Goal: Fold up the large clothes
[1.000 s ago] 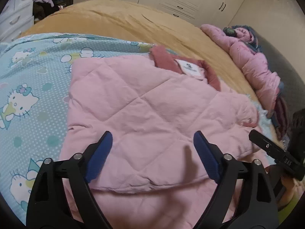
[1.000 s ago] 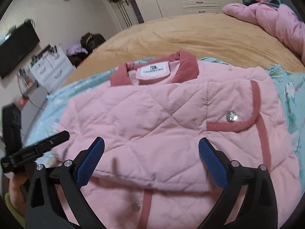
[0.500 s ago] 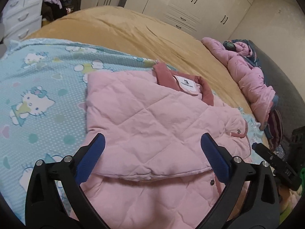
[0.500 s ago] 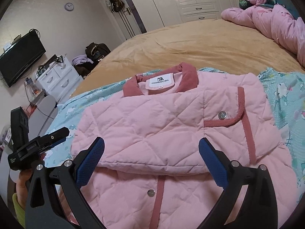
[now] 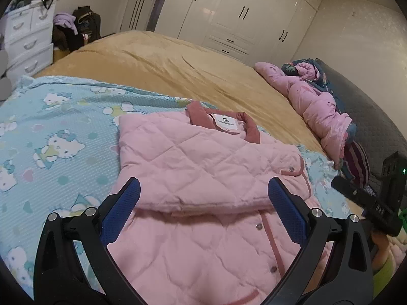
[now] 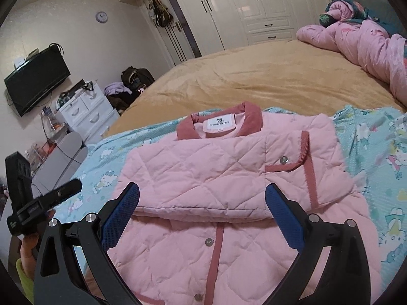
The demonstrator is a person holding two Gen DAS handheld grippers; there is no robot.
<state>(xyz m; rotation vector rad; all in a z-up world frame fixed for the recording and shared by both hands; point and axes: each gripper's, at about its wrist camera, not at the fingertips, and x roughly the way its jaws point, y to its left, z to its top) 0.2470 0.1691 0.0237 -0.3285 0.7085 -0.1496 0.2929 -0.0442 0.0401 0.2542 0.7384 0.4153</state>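
Observation:
A pink quilted jacket [image 5: 203, 178] with a dark pink collar and trim lies on a blue Hello Kitty sheet [image 5: 51, 139], its sleeves folded across the chest. It also shows in the right wrist view [image 6: 216, 178]. My left gripper [image 5: 203, 198] is open and empty, held above the jacket's lower half. My right gripper [image 6: 201, 198] is open and empty, also above the lower half. The right gripper's body shows at the left view's right edge [image 5: 366, 200]; the left gripper's body shows at the right view's left edge [image 6: 43, 200].
The sheet lies on a tan bedspread [image 5: 165, 61]. A pink duvet heap [image 5: 320, 101] lies at the bed's right side. White drawers [image 6: 84, 111] and a wall TV [image 6: 35, 78] stand left, wardrobes [image 5: 241, 12] behind.
Both grippers have pulled back and up from the jacket, so more of its lower half and the room shows. Both stayed open and empty.

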